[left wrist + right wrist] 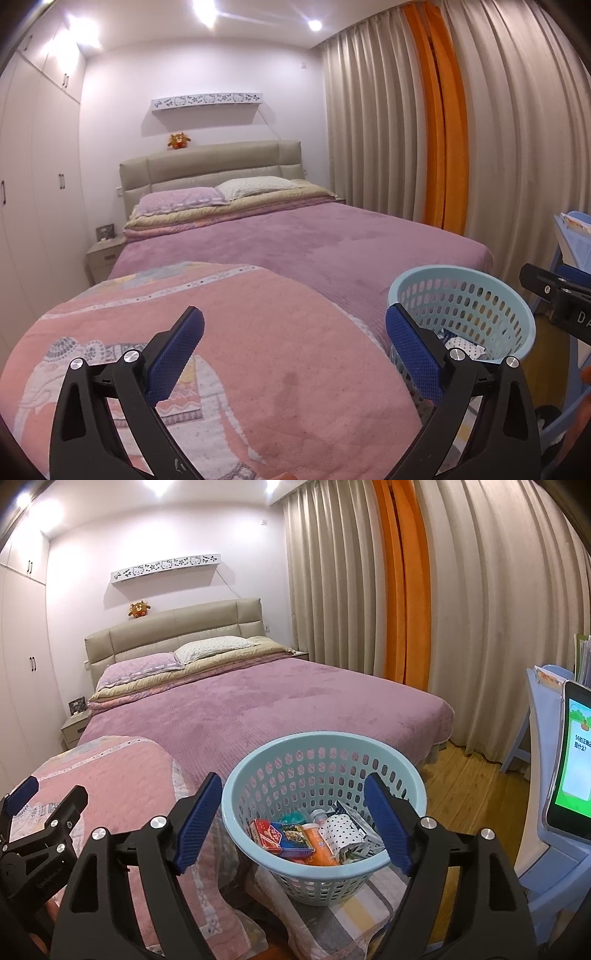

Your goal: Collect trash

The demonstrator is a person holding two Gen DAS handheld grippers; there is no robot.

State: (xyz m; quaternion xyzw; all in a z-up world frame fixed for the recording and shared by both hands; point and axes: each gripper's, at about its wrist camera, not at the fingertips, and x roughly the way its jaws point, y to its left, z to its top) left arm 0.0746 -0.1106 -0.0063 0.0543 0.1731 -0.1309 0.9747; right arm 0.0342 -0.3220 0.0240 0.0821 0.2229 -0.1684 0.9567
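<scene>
The left gripper (pixel 293 345) hovered level over the pink quilt (pixel 229 332), just left of the basket (pixel 480 295), its fingers spread wide and holding nothing. The right gripper (pixel 293 818) pointed forward over the basket (pixel 321 742), fingers likewise wide apart and empty, one on each side of the rim in view; contact could not be told. The trash (pixel 314 834) lay inside the basket: a red box, an orange bottle, a dotted wrapper. Beyond the basket stretched the purple bed (pixel 258 705).
</scene>
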